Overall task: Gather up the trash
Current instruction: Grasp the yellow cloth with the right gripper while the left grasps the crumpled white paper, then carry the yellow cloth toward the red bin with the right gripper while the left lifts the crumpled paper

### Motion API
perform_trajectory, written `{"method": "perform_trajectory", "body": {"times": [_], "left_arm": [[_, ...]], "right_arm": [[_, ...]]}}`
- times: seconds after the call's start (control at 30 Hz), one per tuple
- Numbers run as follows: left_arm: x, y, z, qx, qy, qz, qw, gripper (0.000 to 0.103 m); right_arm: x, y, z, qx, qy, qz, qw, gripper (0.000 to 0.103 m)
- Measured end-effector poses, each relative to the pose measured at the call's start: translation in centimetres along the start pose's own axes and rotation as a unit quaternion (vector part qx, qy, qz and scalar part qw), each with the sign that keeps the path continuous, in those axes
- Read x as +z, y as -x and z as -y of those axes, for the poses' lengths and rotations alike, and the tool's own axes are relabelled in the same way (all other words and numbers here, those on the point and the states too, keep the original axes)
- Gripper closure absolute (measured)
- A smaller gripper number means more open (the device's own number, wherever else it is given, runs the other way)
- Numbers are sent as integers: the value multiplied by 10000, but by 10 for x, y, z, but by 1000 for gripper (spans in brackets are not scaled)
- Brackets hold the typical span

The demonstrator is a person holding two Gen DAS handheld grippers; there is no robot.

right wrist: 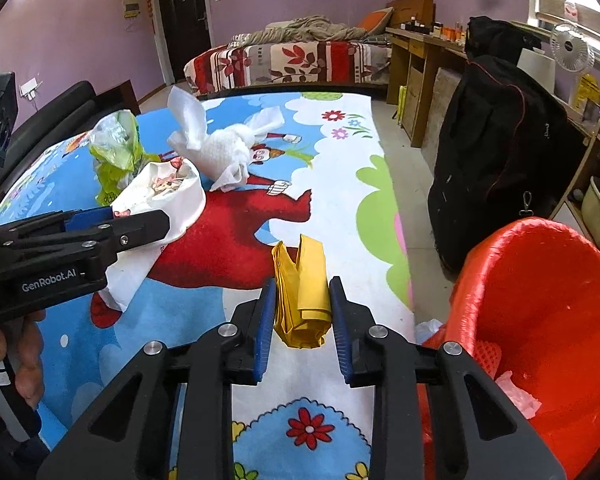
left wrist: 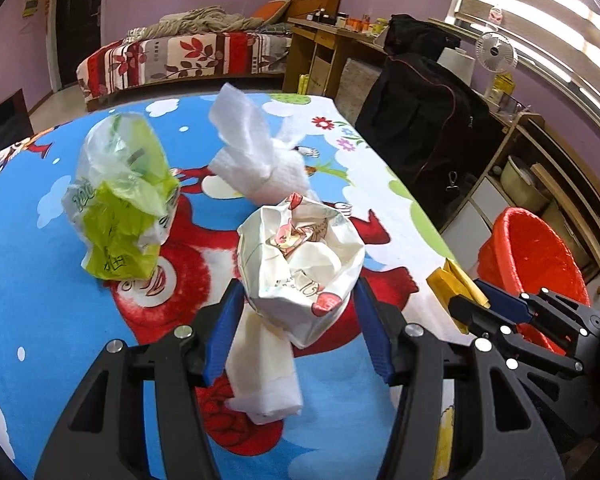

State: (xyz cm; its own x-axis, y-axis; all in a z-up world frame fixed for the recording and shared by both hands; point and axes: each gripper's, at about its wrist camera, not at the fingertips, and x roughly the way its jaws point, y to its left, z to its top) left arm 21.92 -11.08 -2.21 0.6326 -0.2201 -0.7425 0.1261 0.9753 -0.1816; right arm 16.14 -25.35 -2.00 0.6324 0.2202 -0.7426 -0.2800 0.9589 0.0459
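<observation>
Trash-wise, your right gripper (right wrist: 302,322) has its blue pads clamped on the folded yellow paper (right wrist: 302,292), which stands upright at the table edge, long axis pointing away from you. Your left gripper (left wrist: 296,320) is about half open but squeezing the crumpled white wrapper (left wrist: 300,256), mouth up, with a white tissue roll (left wrist: 265,376) hanging below it. Further out on the cartoon tablecloth (left wrist: 40,320) sit a green plastic bag (left wrist: 120,200) and a knotted white towel wad (left wrist: 256,148). Your red bin (right wrist: 540,320) is just right of the table, nothing between it and the yellow paper.
</observation>
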Motion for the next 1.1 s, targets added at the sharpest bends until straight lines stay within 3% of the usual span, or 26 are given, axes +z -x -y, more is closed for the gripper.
{"method": "perform_trajectory", "body": {"times": [0.8,0.83,0.9,1.1], "left_arm": [[0,18,39,-224,-399,169,9988,49],[0,18,41,-234,-422,173,9987,50],[-1,17,45,-248,-484,130,9984,67],[-4,12,47,-312,-502,51,9982,63]], "right_arm": [[-6,49,39,-354,-275,394,9982,76],[-7,50,42,-356,-310,399,9981,76],[-9,51,47,-385,-349,392,9979,76],[-14,49,51,-387,-400,359,9978,76]]}}
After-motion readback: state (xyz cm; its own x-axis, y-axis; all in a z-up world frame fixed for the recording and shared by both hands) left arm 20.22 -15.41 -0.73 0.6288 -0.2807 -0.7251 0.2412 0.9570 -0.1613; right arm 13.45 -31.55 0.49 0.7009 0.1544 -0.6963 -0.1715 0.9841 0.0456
